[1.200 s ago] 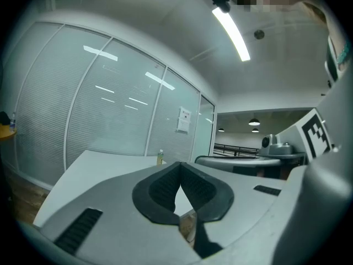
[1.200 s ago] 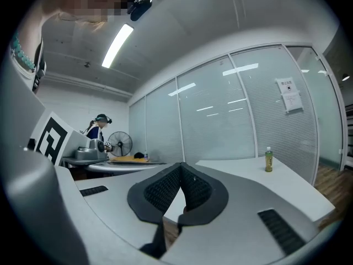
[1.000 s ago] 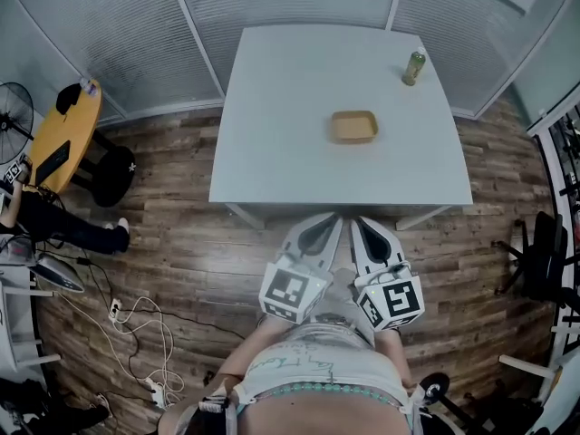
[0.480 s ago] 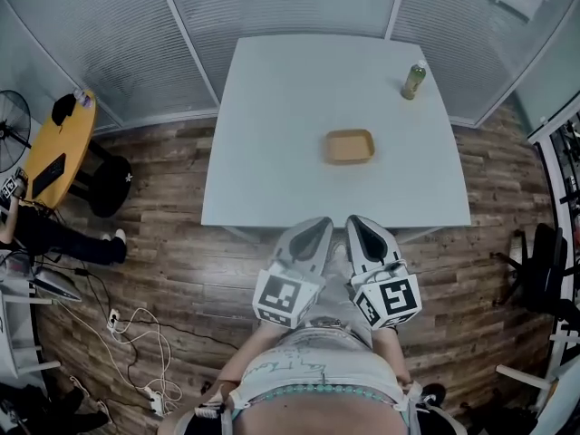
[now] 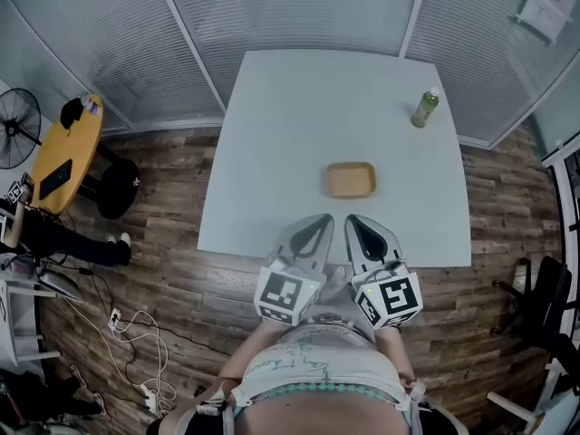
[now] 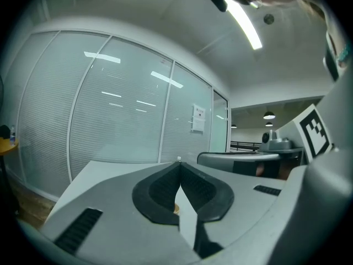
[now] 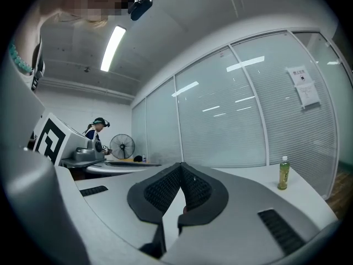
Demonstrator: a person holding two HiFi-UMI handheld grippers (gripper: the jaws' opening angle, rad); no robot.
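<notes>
Head view: left claw (image 5: pixel 317 229) and right claw (image 5: pixel 362 229) hung side by side over the surface's (image 5: pixel 290 134) near edge, with the tray (image 5: pixel 351 180) just ahead and untouched, and the bottle (image 5: pixel 423 109) well apart.
Left gripper view: jaws closed tip to tip, empty.
Right gripper view: jaws likewise closed, empty.

The bench (image 5: pixel 263 143) is lying open across its left half, giving wide room to pass. A tan tray (image 5: pixel 351 180) is sitting toward the near edge, right of centre. A green bottle (image 5: pixel 423 109) is standing well apart by the far right corner, and a glass wall (image 5: pixel 290 7) is closing off the far side.
</notes>
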